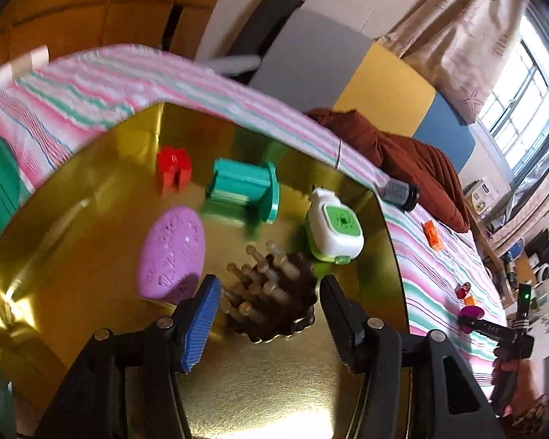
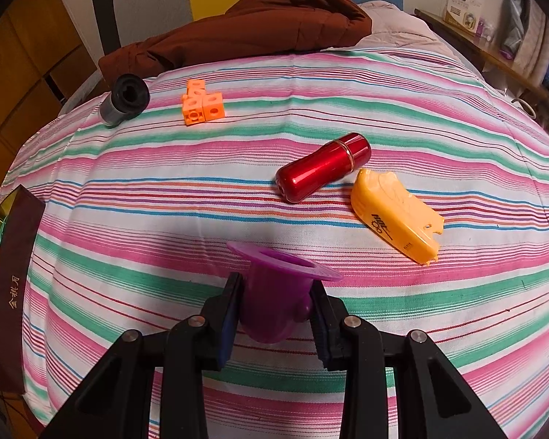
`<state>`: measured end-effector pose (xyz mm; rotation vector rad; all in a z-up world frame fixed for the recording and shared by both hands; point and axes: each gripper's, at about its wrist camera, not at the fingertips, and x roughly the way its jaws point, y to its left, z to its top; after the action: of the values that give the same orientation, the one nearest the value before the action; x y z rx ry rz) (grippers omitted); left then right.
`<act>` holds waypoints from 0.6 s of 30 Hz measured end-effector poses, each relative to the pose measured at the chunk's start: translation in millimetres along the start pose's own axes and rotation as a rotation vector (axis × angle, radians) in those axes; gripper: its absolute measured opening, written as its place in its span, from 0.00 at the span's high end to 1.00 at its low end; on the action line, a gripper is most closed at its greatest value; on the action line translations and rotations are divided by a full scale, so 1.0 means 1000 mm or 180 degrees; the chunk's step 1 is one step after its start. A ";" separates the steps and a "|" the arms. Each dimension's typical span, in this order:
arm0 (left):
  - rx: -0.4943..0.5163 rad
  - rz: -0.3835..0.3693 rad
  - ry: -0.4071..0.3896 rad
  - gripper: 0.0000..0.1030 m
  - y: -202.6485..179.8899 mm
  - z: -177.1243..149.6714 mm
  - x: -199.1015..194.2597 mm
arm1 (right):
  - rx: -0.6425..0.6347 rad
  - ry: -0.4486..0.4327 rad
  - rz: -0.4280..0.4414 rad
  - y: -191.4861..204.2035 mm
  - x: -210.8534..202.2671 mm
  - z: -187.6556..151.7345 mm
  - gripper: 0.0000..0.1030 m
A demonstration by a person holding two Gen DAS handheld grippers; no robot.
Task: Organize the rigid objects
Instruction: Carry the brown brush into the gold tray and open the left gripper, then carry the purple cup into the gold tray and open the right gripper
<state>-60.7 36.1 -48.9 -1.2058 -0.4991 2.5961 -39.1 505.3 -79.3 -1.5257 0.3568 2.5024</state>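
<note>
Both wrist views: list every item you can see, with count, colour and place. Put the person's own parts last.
tray: one, gold, on the striped sheet
oval soap: one, lilac, in the tray
block: one, red, in the tray
spool: one, teal, in the tray
case: one, white and green, in the tray
brush: one, brown, in the tray, between the open left fingers
cubes: one cluster, orange, on the sheet
cylinder: one, black, on the sheet
tube: one, red, on the sheet
shell: one, yellow, beside the tube
jacket: one, brown, far edge
funnel: one, purple, gripped by the right fingers
</note>
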 end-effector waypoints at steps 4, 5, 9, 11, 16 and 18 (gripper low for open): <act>0.0160 0.0062 -0.0261 0.42 -0.009 -0.007 -0.016 | 0.0040 -0.0025 0.0007 -0.001 -0.001 0.000 0.66; 0.0201 0.0044 -0.0306 0.42 -0.012 -0.009 -0.019 | 0.0055 -0.0030 0.0014 -0.002 -0.002 0.000 0.66; 0.0447 -0.0017 -0.0472 0.42 -0.028 -0.020 -0.031 | 0.0164 -0.0060 0.0134 -0.005 -0.004 0.000 0.66; 0.0639 -0.0084 -0.0473 0.42 -0.038 -0.026 -0.035 | 0.0172 -0.0109 0.0177 -0.004 -0.008 0.000 0.66; 0.0987 -0.0149 -0.0382 0.42 -0.053 -0.044 -0.036 | 0.0034 -0.0195 0.0144 0.008 -0.017 0.001 0.66; 0.1106 -0.0159 -0.0357 0.42 -0.056 -0.051 -0.036 | 0.0048 -0.0199 0.0209 0.014 -0.021 0.001 0.66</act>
<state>5.4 84.7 -32.3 -0.9256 -0.0872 2.5774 -34.6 491.3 -58.0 -1.4491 0.4213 2.5846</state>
